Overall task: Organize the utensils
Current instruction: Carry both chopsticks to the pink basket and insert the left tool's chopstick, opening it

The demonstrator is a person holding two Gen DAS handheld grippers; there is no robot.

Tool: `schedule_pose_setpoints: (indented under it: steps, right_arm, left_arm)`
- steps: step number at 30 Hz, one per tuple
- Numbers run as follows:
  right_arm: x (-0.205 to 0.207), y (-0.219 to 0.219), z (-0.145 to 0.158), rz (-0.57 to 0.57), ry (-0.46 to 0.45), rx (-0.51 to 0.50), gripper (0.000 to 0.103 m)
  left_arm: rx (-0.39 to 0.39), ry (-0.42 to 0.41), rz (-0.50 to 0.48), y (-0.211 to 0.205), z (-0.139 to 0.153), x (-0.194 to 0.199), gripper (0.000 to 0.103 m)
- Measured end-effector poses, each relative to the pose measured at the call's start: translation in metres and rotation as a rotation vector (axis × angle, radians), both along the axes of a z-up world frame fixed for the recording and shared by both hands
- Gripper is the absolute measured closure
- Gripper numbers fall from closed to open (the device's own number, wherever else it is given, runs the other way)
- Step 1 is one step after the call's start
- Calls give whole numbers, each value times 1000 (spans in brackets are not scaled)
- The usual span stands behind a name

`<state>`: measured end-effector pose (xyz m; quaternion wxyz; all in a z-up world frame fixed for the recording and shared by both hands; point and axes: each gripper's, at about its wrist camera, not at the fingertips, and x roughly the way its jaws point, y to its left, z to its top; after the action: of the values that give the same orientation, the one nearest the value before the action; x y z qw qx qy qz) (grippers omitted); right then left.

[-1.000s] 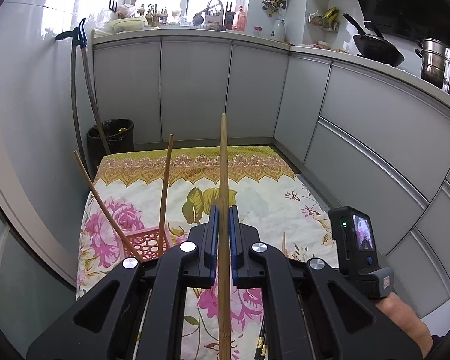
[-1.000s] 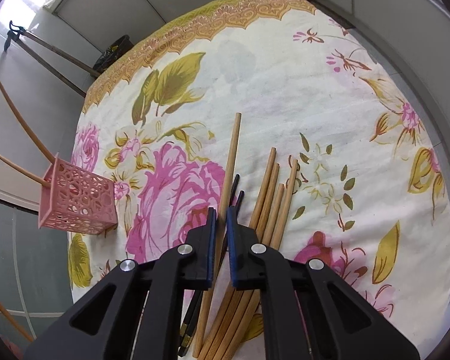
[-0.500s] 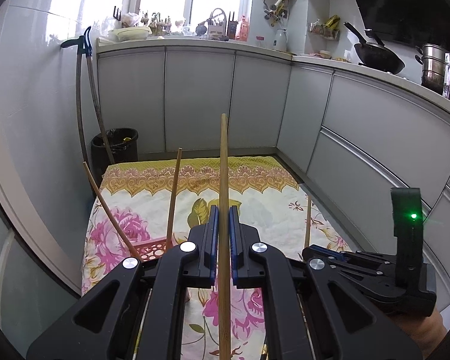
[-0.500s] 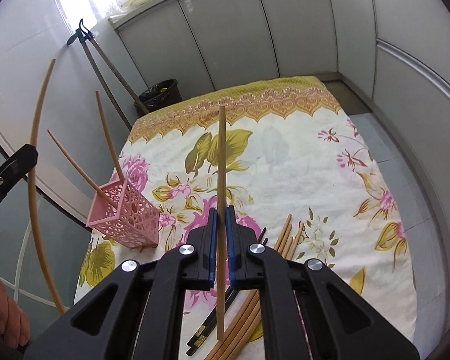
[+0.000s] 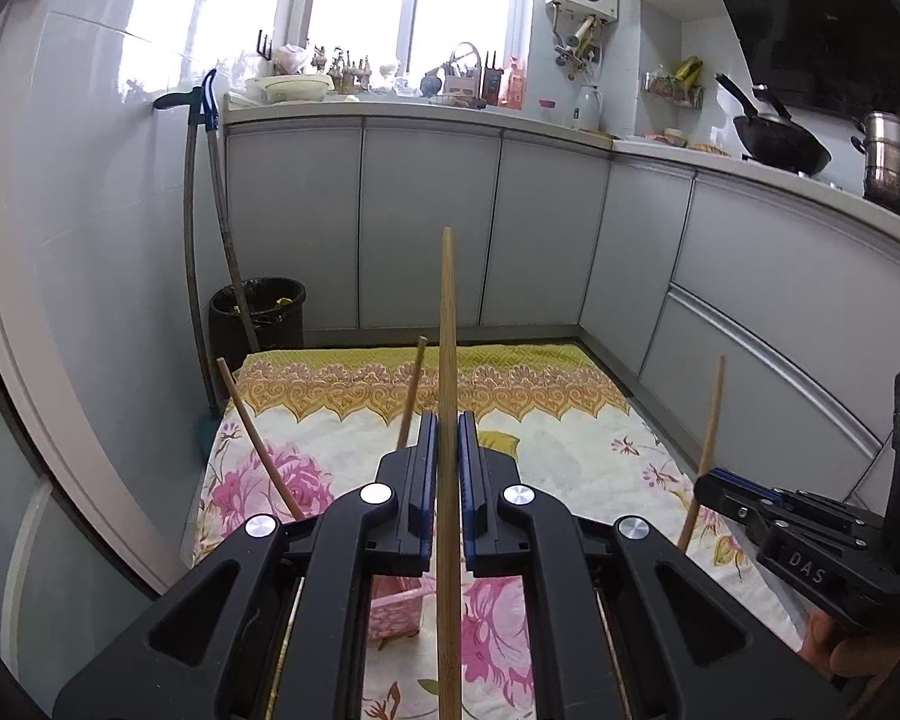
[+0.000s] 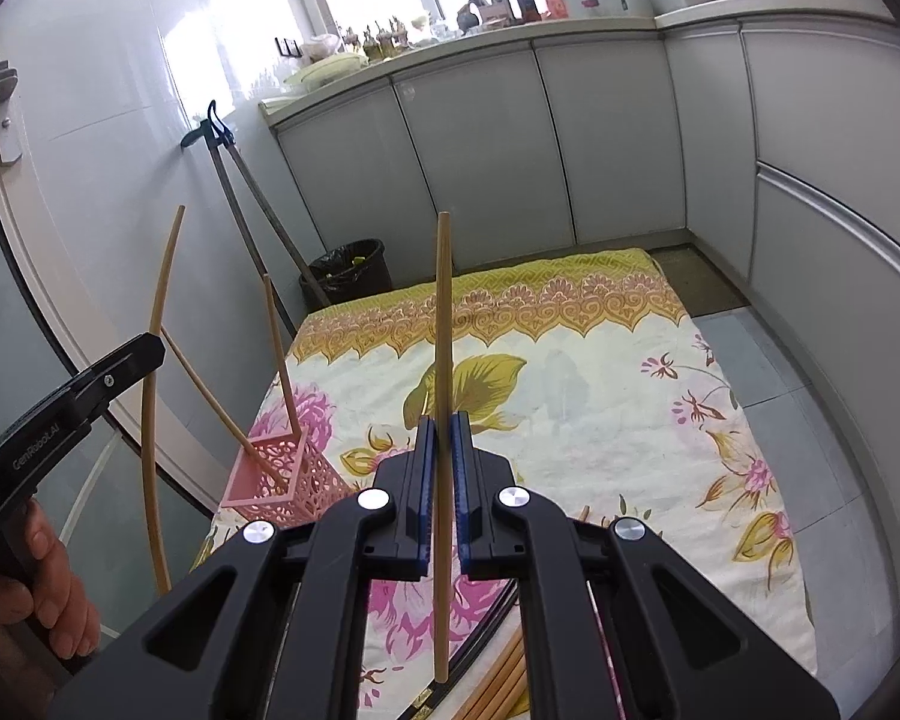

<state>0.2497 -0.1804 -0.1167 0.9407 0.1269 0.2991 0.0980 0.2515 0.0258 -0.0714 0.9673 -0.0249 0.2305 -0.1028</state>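
1. Done so far: two chopsticks (image 6: 273, 360) already stand in the pink basket (image 6: 282, 483) on the flowered cloth (image 6: 600, 396).
2. Left to do: a bundle of chopsticks (image 6: 501, 684) lies on the cloth under the right tongs (image 6: 443, 480).
3. The left tongs (image 5: 448, 480) are clamped on an upright chopstick (image 5: 447, 324); the right tongs are clamped on another chopstick (image 6: 442, 312).
4. A second ago the right tongs sat low over the bundle; now their chopstick is lifted clear, near the basket.
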Motion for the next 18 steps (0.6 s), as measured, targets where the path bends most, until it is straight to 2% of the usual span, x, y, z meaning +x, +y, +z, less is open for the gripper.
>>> schedule_pose_setpoints:
  steps: [4,7,15,18]
  right_arm:
    - [-2,3,7,-14,-40,-1,97]
    - [0,8,9,-22,-56,-1,97]
    - [7,26,21,0,-148,58,97]
    - [10,32,21,5,-160,60,97]
  left_arm:
    - [-127,-42,35,36,6,11,97]
    - [-180,-77,59,53,1,17,97]
    - [-245,-222,102,62,-8,34,97]
    - [-237,-229,131,61,-25,42,97]
